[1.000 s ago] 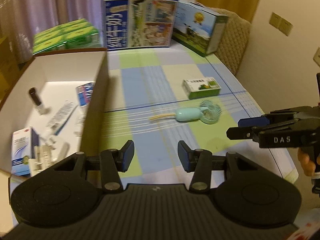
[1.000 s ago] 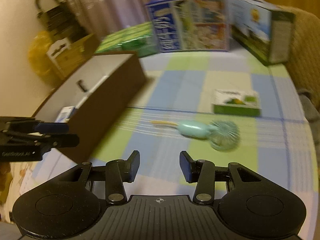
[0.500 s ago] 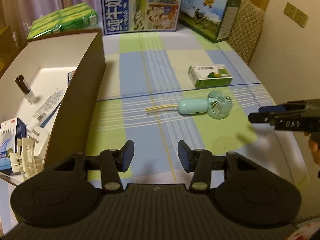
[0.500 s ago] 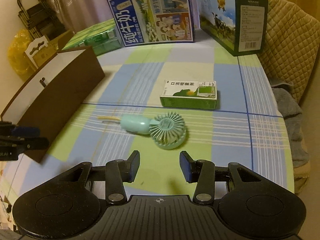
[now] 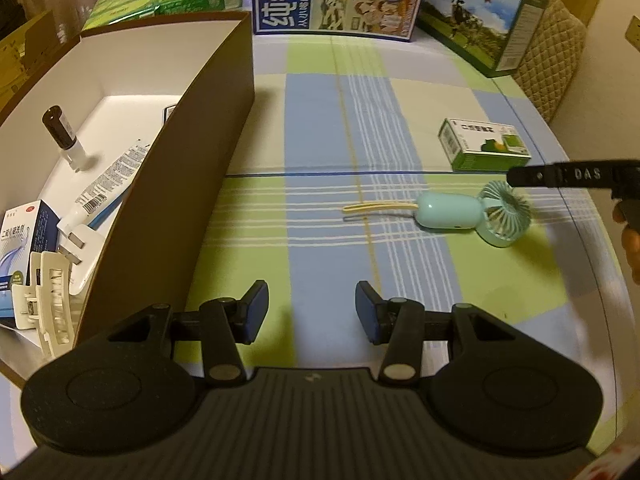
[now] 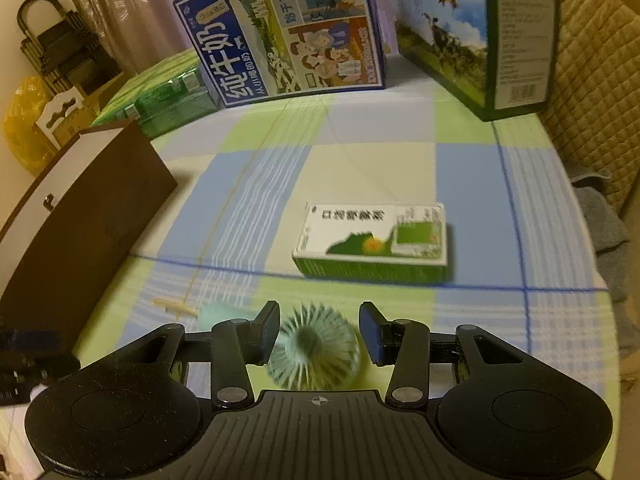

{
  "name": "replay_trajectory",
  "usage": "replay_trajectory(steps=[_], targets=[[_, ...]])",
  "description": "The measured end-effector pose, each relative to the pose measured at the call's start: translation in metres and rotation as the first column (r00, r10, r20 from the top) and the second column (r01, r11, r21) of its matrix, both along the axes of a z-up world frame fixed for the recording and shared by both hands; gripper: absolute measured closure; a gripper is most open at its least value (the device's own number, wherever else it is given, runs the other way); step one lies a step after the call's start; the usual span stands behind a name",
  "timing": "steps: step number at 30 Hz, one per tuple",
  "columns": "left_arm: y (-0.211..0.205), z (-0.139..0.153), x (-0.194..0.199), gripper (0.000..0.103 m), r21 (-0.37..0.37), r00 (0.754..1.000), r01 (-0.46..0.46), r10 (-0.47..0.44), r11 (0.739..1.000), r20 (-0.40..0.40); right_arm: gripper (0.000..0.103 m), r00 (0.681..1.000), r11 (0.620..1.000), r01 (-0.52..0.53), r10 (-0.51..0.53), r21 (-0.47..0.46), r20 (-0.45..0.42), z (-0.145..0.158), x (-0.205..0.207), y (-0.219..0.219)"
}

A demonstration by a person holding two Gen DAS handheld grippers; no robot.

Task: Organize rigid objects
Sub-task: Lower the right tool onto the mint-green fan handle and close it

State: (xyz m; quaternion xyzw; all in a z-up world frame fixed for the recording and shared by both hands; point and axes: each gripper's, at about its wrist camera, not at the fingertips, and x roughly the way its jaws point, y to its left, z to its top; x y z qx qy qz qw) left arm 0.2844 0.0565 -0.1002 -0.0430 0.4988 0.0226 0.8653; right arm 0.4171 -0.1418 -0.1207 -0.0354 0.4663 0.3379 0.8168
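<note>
Hovering right over the mint handheld fan (image 6: 314, 350) — its round head is sitting between the spread fingers — the right tongs (image 6: 319, 332) are clearly the nearer pair. Lying flat on the worktop (image 5: 320, 120), the fan is pointing its handle leftward toward the brown box (image 5: 172, 184), while the left tongs (image 5: 312, 308) are waiting spread and empty, well apart from it.

A home living or dining room: checked tablecloth (image 6: 372, 168) on the table, curtains (image 6: 132, 4) at 11 o'clock, a quilted chair back (image 6: 592, 92) at 2 o'clock, milk cartons (image 6: 288, 32) at 12
</note>
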Motion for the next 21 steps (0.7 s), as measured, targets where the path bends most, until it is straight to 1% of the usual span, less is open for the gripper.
replay_trajectory(steps=[5,10,12,15,18,21], targets=[[0.003,-0.008,0.008,0.06,0.006,1.0,-0.021,0.021,1.0,-0.02,0.062,0.999,1.0,-0.017,0.017,-0.018,-0.043,-0.016,0.015,0.014],[0.009,-0.012,0.012,0.06,0.007,0.999,-0.031,0.031,1.0,-0.036,0.062,0.994,0.999,-0.045,0.044,-0.007,-0.096,-0.021,0.012,0.009],[0.01,-0.013,0.013,0.06,0.005,0.999,-0.03,0.03,1.0,-0.04,0.062,0.99,0.998,-0.064,0.064,0.003,-0.125,-0.02,0.004,0.005],[0.011,-0.016,0.015,0.06,0.0,0.999,-0.026,0.026,1.0,-0.047,0.062,0.983,0.994,-0.108,0.108,0.008,-0.145,-0.02,-0.016,-0.001],[0.009,-0.018,0.018,0.06,-0.004,0.998,-0.017,0.017,1.0,-0.053,0.062,0.978,0.988,-0.151,0.149,-0.004,-0.146,-0.017,-0.039,-0.004],[0.007,-0.021,0.02,0.06,-0.006,0.998,-0.005,0.005,1.0,-0.057,0.062,0.981,0.987,-0.153,0.146,-0.043,-0.127,-0.013,-0.047,0.0]])
